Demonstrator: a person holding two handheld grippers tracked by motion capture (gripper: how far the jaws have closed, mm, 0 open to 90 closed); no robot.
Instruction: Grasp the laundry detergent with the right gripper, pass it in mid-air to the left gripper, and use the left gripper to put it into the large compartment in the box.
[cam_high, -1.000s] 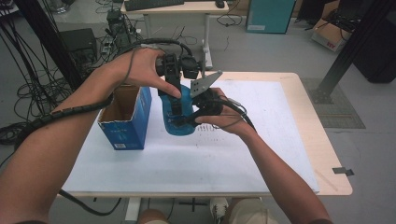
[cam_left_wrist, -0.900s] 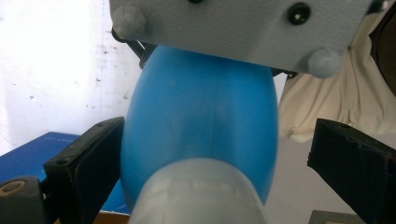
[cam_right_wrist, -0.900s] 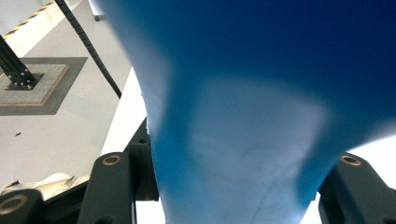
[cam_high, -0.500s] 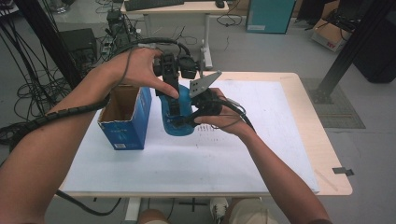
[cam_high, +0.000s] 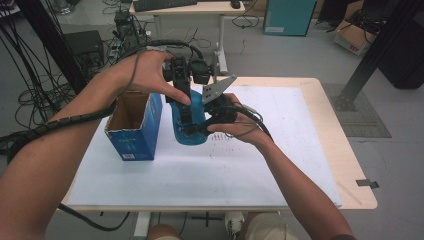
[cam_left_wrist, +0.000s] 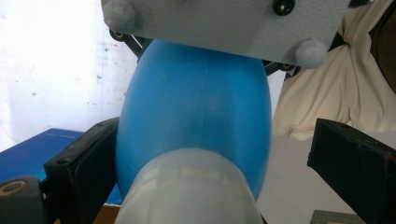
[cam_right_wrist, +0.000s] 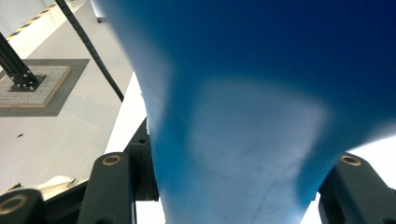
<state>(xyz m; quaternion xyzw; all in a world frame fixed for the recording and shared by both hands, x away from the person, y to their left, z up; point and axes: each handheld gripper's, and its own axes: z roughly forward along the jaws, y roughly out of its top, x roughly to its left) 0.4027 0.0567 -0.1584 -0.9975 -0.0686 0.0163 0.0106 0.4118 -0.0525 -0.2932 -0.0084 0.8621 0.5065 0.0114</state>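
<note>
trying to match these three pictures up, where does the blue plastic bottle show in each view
High view: the blue plastic bottle stands at table centre, between both grippers, right of the open blue cardboard box.
Left gripper view: it sits centre, pale cap nearest, between the jaws.
Right gripper view: it looms close, centre and right.
Shared landmark: the white table cover.

Left of bottle: open cardboard box (cam_high: 131, 125) stands just beside blue bottle (cam_high: 192, 120), blocking passage.
Right worktop (cam_high: 300, 130): bare, free room.
Front worktop: bare.

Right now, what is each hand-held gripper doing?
Left hand-held gripper: open around the blue bottle.
Right hand-held gripper: shut on the blue bottle.
</note>
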